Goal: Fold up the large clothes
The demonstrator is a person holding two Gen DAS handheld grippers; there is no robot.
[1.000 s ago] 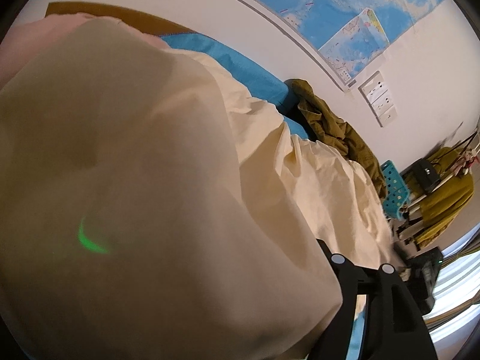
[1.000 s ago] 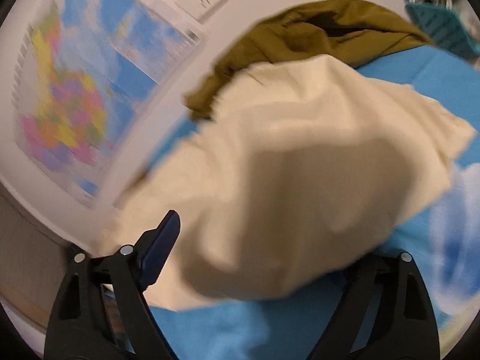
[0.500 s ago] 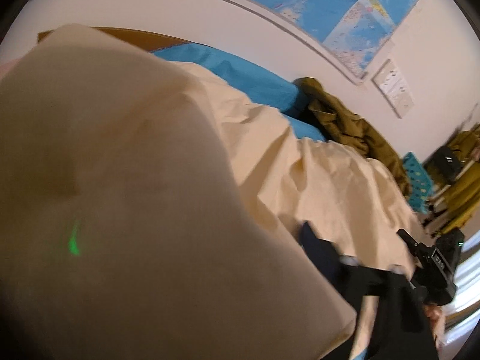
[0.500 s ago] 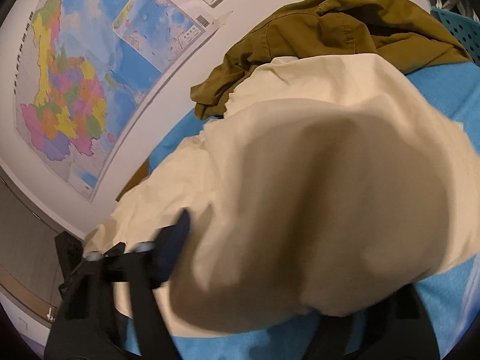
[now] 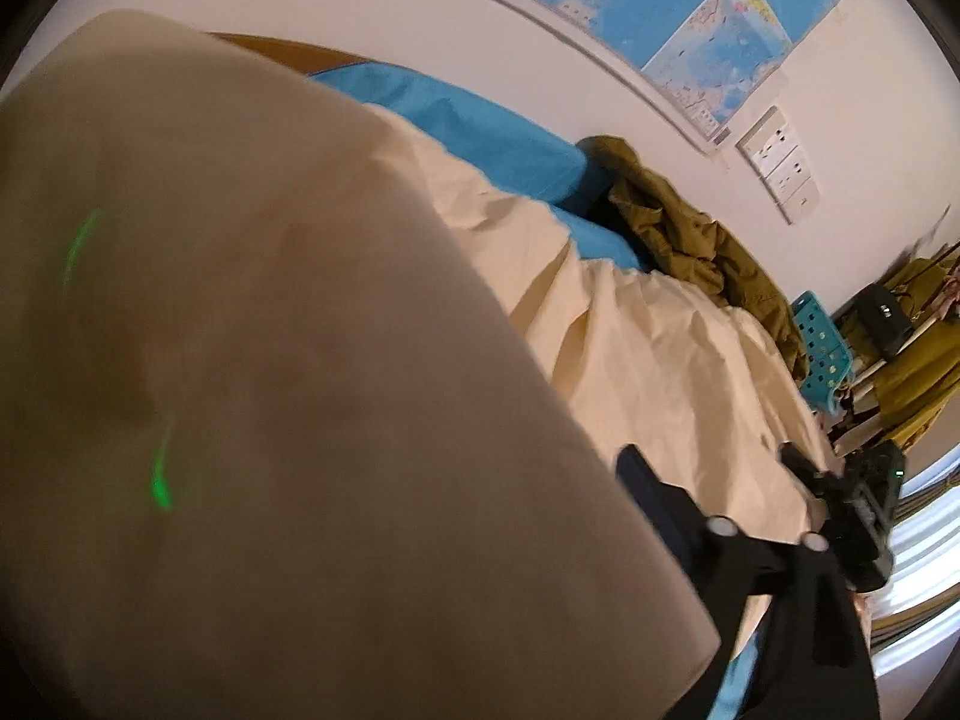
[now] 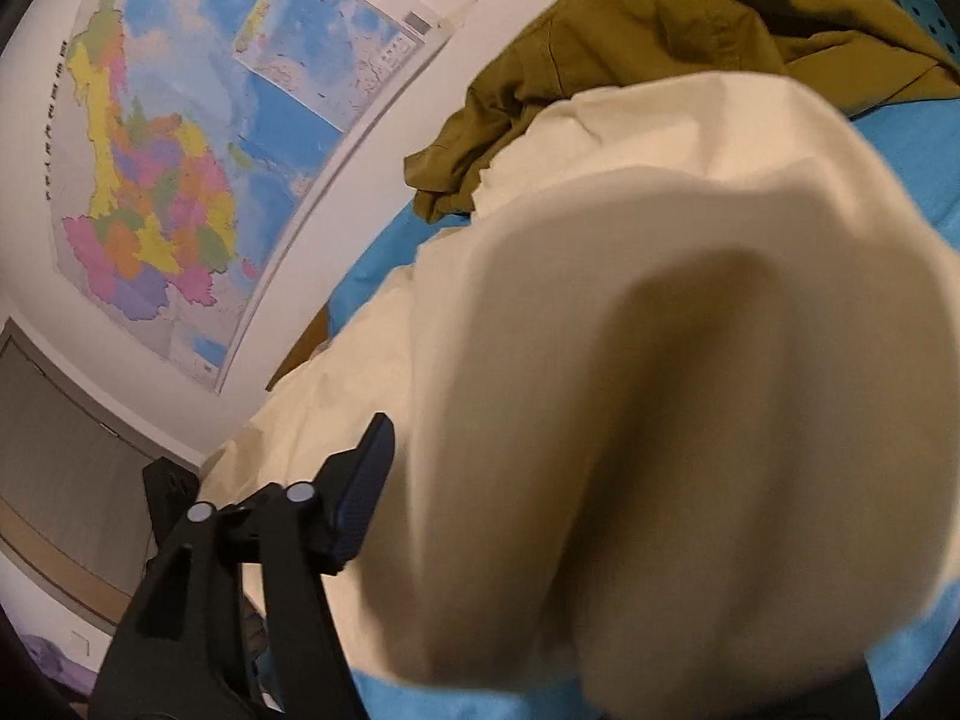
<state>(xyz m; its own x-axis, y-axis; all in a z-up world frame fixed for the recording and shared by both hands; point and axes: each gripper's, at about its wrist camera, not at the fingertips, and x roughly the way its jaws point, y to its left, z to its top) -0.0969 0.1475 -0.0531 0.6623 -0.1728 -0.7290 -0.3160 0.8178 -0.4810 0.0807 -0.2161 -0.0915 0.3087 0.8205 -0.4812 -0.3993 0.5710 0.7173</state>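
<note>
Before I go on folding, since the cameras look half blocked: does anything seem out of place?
Yes. The cream cloth is bunched up over both lenses, hiding one finger of each claw. An olive garment lies crumpled against the wall on the blue bedsheet, with the cream cloth's edge overlapping it. No damage or spill shows.

cream cloth (image 6: pixel 690 372): bulges close to the lens, from centre to 4 o'clock, over the blue sheet (image 6: pixel 924 180)
right gripper (image 6: pixel 588 516): jaws just opening; cloth between them; one finger (image 6: pixel 360 498) at 7 o'clock
olive garment (image 6: pixel 660 60): 1 o'clock
map (image 6: pixel 198 138): 10 o'clock, on wall
</note>
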